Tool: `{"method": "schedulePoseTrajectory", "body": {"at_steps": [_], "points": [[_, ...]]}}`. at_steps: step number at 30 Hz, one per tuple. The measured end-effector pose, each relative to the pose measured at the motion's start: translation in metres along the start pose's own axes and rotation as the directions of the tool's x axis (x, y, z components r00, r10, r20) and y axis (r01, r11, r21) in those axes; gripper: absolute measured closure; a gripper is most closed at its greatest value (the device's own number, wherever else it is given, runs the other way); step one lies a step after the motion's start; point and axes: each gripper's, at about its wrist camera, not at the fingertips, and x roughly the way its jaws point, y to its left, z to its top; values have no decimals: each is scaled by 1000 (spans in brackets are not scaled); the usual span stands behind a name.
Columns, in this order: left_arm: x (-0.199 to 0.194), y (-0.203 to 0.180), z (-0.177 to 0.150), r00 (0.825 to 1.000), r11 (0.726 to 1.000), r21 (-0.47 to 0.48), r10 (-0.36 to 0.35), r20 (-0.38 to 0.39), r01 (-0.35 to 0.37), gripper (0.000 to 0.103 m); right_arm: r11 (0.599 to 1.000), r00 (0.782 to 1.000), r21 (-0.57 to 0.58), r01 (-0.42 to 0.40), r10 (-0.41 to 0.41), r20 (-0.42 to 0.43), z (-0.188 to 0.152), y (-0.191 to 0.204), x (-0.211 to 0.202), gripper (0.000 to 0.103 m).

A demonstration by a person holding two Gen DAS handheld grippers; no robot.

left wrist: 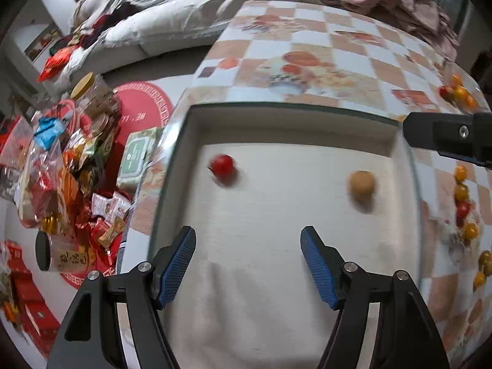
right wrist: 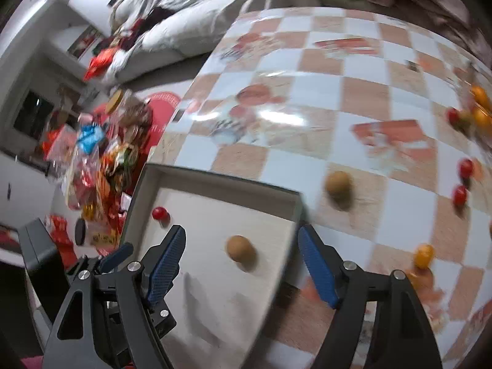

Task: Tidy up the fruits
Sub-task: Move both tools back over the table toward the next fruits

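Observation:
A shallow white tray (left wrist: 286,124) lies on the checkered tablecloth (left wrist: 310,43). In it are a red cherry tomato (left wrist: 224,167) at the left and a brown round fruit (left wrist: 362,186) at the right. My left gripper (left wrist: 249,230) hangs open over the tray's near part, nothing between its fingers. In the right wrist view my right gripper (right wrist: 241,229) stands open above the tray (right wrist: 215,189). The brown fruit (right wrist: 240,248) lies on the tray floor between the pads, untouched. The tomato (right wrist: 160,213) sits farther left. A second brown fruit (right wrist: 338,186) rests on the cloth beyond the tray's corner.
Loose red tomatoes (right wrist: 460,195) and orange ones (right wrist: 424,255) are scattered on the cloth to the right, with more (left wrist: 461,184) along the tray's right side. A heap of snack packets (left wrist: 61,184) and a red mat (left wrist: 141,104) lie on the floor at left. Bedding (left wrist: 160,15) lies behind.

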Motion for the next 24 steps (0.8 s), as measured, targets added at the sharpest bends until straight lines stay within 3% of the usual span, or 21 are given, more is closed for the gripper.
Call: {"method": "schedulePoseTrajectory", "body": {"at_steps": [7, 14, 19, 24], "points": [[-29, -55, 1, 997, 993, 88, -76, 23, 74, 31, 990, 996, 112, 88, -90, 12, -31, -63, -42, 24], [-53, -120, 6, 983, 969, 176, -179, 33, 171, 31, 950, 974, 219, 224, -224, -22, -81, -139, -83, 24], [-52, -160, 1, 976, 953, 215, -217, 0, 212, 31, 917, 955, 270, 295, -291, -54, -116, -181, -104, 24], [-38, -190, -4, 974, 947, 231, -224, -30, 225, 31, 903, 937, 248, 350, -340, -84, -137, -199, -113, 24]]}}
